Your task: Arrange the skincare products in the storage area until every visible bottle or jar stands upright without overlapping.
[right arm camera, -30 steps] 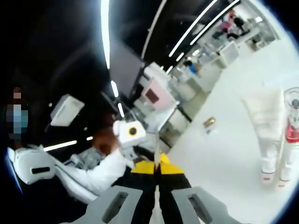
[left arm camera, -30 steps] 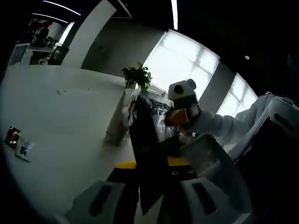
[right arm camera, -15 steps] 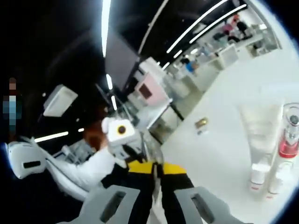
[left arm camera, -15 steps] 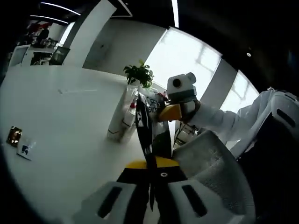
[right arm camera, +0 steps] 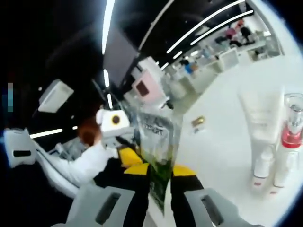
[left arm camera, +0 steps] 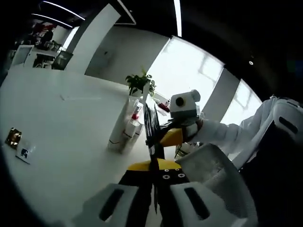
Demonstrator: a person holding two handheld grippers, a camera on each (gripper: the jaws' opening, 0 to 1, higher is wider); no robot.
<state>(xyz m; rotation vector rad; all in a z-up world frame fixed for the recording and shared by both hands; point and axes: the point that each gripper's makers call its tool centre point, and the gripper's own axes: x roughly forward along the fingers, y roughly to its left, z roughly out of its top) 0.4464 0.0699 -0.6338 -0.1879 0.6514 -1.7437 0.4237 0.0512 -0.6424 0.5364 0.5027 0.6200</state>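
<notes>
left gripper (left arm camera: 153,187): jaws closed on the bottom edge of a flat clear plastic sachet with dark print and a green leaf picture (left arm camera: 152,130); seen edge-on in the left gripper view, it rises as a thin dark strip from between the jaws.
right gripper (right arm camera: 160,189): jaws closed on the same sachet (right arm camera: 158,156); in the right gripper view its face shows dark lettering up top and green leaves lower down, tilted slightly.
sachet position: held off the glossy white table (left arm camera: 61,127) between the two grippers, near the standing products but apart from them.
other gripper in view: right gripper (left arm camera: 165,138), yellow and black, comes into the left gripper view from the right, gripping the sachet's far edge; left gripper (right arm camera: 124,150) shows in the right gripper view at left, at the sachet's edge.
person: white sleeve (left arm camera: 227,132) behind the right gripper.
standing products: tall white squeeze tube standing on its cap (right arm camera: 259,123), clear pump bottle with a pink-red band (right arm camera: 289,137) just beside it, both upright; labels too small to read.
same group, left gripper view: white tube (left arm camera: 120,125) upright on the table, close to the sachet.
small gold packet (left arm camera: 13,137): lies flat on the table, well apart from the products.
green potted plant (left arm camera: 139,83): behind the products, against the bright window.
</notes>
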